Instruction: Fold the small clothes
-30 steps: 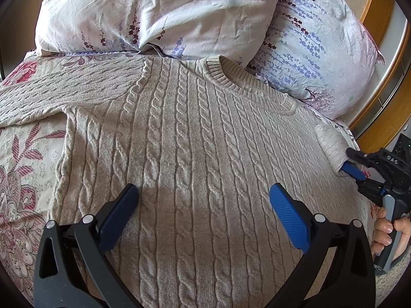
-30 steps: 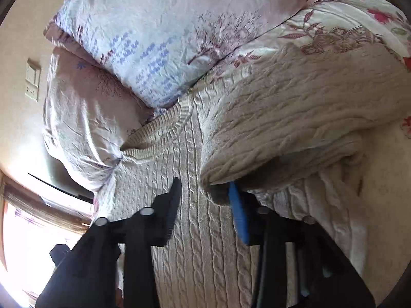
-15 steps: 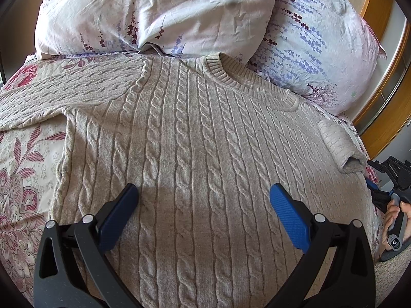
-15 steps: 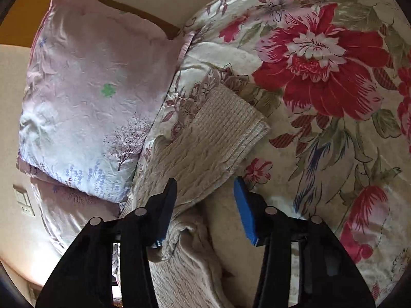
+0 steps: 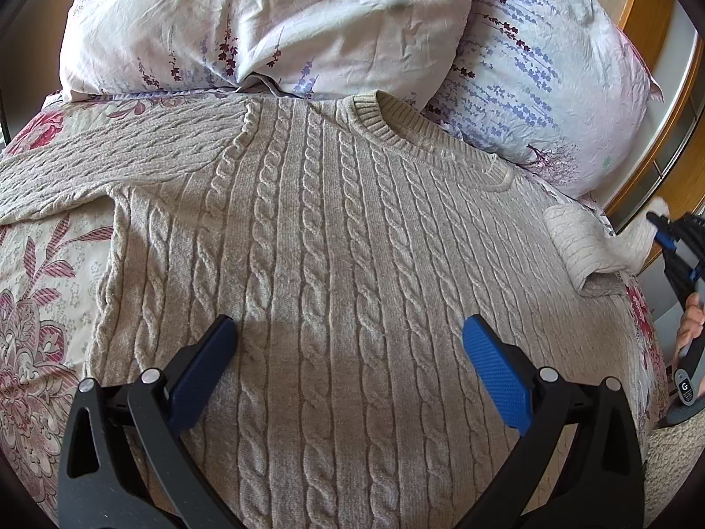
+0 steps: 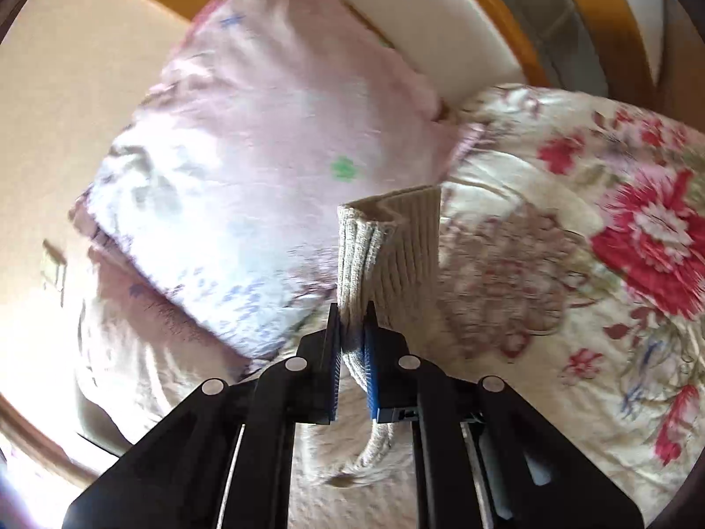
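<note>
Step in hand: first sleeve fold. The beige cable-knit sweater (image 5: 335, 264) lay flat on the bed, chest up, collar toward the pillows at the far end. My right gripper (image 6: 352, 335) had its fingers clamped together on the ribbed cuff (image 6: 387, 242) of the right-hand sleeve, the knit pinched between the blue pads with the cuff standing up above them. From the left wrist view that sleeve end (image 5: 590, 247) was raised off the right edge of the sweater body.

My left gripper (image 5: 348, 361) hovered over the lower chest with its fingers wide apart, nothing between them and not visibly touching the knit.

Next move, as I judged it: carry the cuff leftward across the chest and lay the sleeve flat over the body. It called for a steady grip, since thick knit can slip or drag the shoulder with it.

Surroundings: two floral pillows (image 5: 264, 22) lay just beyond the collar, the right one touching it. The flowered bedspread (image 6: 617, 242) was under everything. The left sleeve (image 5: 110, 163) was spread out to the left, unfolded. Nothing lay on the chest to block the fold.
</note>
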